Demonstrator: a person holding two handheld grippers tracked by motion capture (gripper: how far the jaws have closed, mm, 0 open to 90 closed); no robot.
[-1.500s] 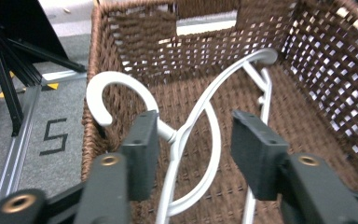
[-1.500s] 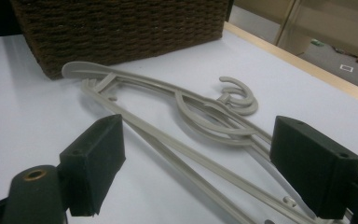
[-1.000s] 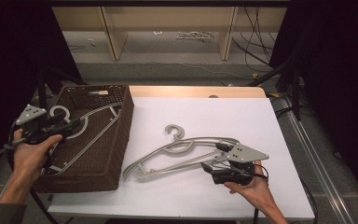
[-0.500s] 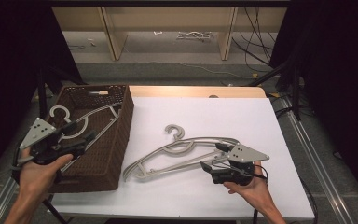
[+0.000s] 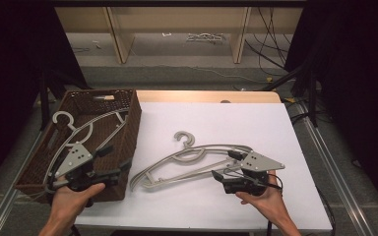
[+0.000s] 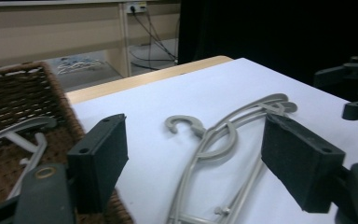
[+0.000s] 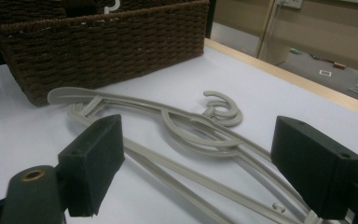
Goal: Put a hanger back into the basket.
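Two or three grey plastic hangers [image 5: 192, 157] lie stacked on the white table top [image 5: 216, 118]. My right gripper [image 5: 225, 164] rests at their right end, open. In the right gripper view the hangers [image 7: 191, 126] lie low between and ahead of the wide jaws of that gripper [image 7: 205, 163], untouched. Another grey hanger [image 5: 83, 130] lies in the brown wicker basket [image 5: 133, 113]. My left gripper [image 5: 115, 160] hovers over the basket's near right corner, pointing right. Its jaws have just been opening and hold nothing. The left gripper view looks past my open left gripper [image 6: 200, 163] to the hangers [image 6: 214, 140].
The basket stands along the table's left side, its wall [image 7: 98, 46] close to the hangers' left tip. The table's wooden far edge [image 5: 206, 96] runs behind the white top. Beyond it are shelf uprights and cables on the floor. The right gripper [image 6: 354, 93] shows at the left gripper view's right edge.
My left hand has travelled right and toward the near side, from the basket's left part to its near right corner, jaws spreading wider. The right hand and the hangers have stayed put.
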